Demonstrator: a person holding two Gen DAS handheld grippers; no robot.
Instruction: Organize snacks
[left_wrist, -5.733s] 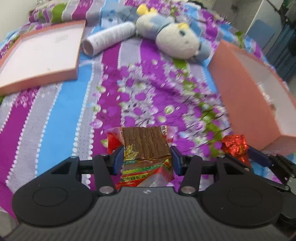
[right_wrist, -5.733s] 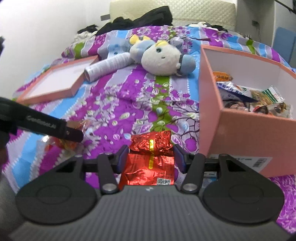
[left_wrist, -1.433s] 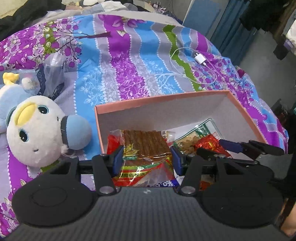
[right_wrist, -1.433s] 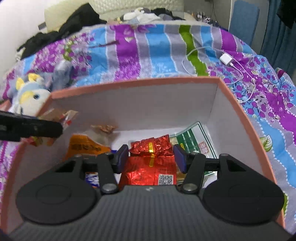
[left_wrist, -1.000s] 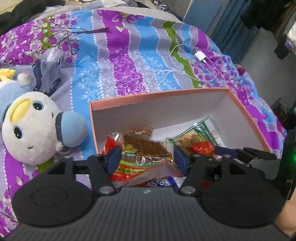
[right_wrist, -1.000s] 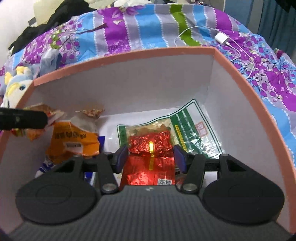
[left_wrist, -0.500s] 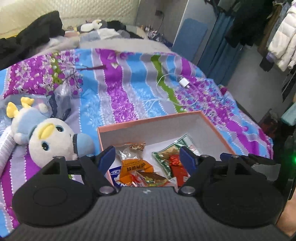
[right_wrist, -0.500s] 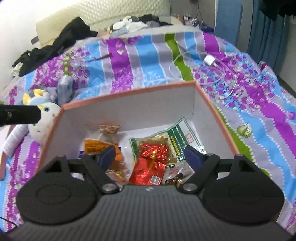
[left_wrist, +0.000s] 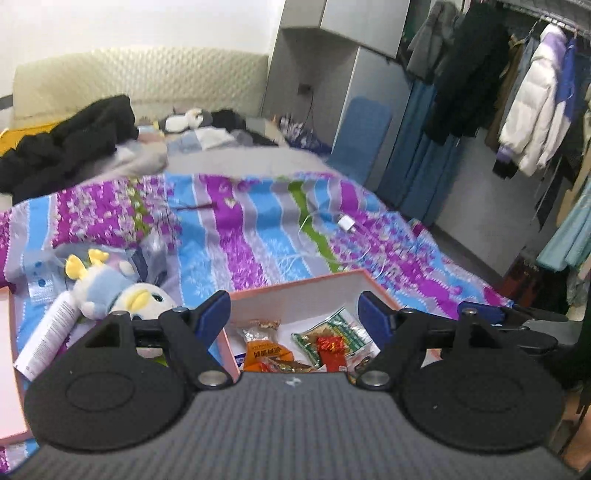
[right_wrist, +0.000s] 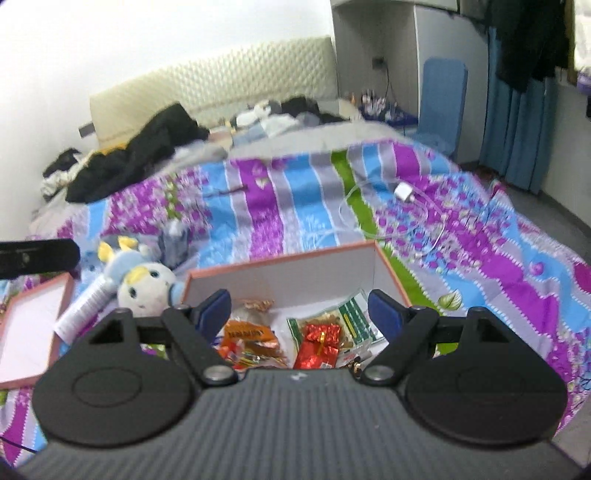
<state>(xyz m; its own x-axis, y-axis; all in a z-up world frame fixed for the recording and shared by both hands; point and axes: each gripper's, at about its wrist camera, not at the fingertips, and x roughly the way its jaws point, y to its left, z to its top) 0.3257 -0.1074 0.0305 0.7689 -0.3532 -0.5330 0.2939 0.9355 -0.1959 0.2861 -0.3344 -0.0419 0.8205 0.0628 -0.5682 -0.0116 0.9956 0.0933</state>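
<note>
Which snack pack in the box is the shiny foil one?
The red foil pack, lying on the green-edged clear pack at the right of the pink box. The orange pack to its left is matte.

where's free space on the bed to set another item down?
Bare quilt between the pink box and the black clothes; more right of the box, short of the charger cable. Crowded: box interior, and its left side with plush toy, white tube, lid.

The box (right_wrist: 284, 271) looks like matt cardboard, pink outside and white within. Inside it lie a shiny red foil packet (right_wrist: 317, 349) and glossy plastic wrappers (right_wrist: 347, 321). Beside the box, the toy (right_wrist: 142, 284) is soft plush on a printed cloth bedspread (right_wrist: 461, 258).
</note>
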